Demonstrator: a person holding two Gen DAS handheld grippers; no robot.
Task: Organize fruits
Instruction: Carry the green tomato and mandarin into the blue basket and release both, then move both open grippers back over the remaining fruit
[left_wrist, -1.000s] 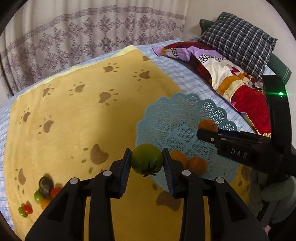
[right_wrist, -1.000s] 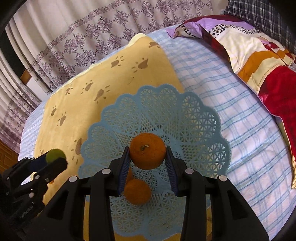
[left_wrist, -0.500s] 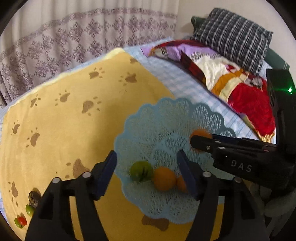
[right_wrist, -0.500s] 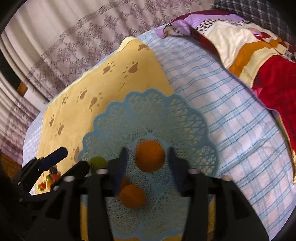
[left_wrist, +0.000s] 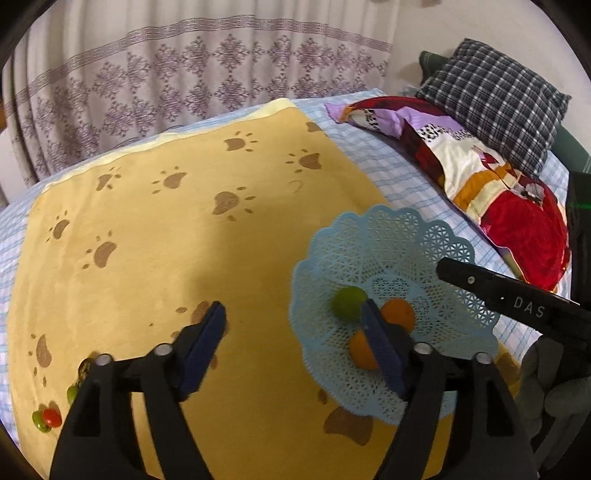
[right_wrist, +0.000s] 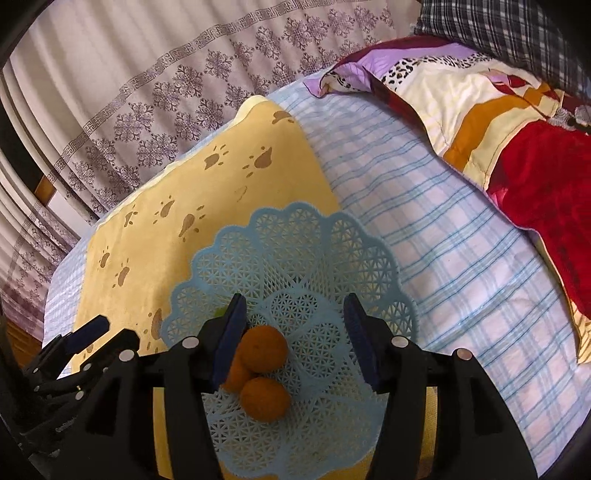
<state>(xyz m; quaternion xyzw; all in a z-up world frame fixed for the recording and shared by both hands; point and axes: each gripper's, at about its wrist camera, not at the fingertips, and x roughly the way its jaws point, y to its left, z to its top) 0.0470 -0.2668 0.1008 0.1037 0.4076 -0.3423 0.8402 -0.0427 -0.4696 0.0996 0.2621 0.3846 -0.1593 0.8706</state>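
A light blue lattice basket (left_wrist: 399, 240) (right_wrist: 295, 236) lies on the yellow paw-print blanket (left_wrist: 166, 240). In it sit a green tomato (left_wrist: 347, 302) and oranges (left_wrist: 399, 314) (right_wrist: 264, 347). My left gripper (left_wrist: 295, 325) is open and empty, left of and above the basket. My right gripper (right_wrist: 295, 314) is open and empty, right above the oranges; it also shows in the left wrist view (left_wrist: 517, 299). Several small red and green fruits (left_wrist: 48, 417) lie at the blanket's near left corner.
A patterned quilt (left_wrist: 498, 192) (right_wrist: 517, 110) and a plaid pillow (left_wrist: 495, 96) lie at the right on the blue checked sheet (right_wrist: 443, 258). A curtain (left_wrist: 184, 85) hangs behind the bed. The left gripper shows at the lower left of the right wrist view (right_wrist: 74, 347).
Both grippers opened. The left let go of the green tomato and the right let go of an orange; both fruits now lie in the basket. Both grippers drew back, the left one leftward.
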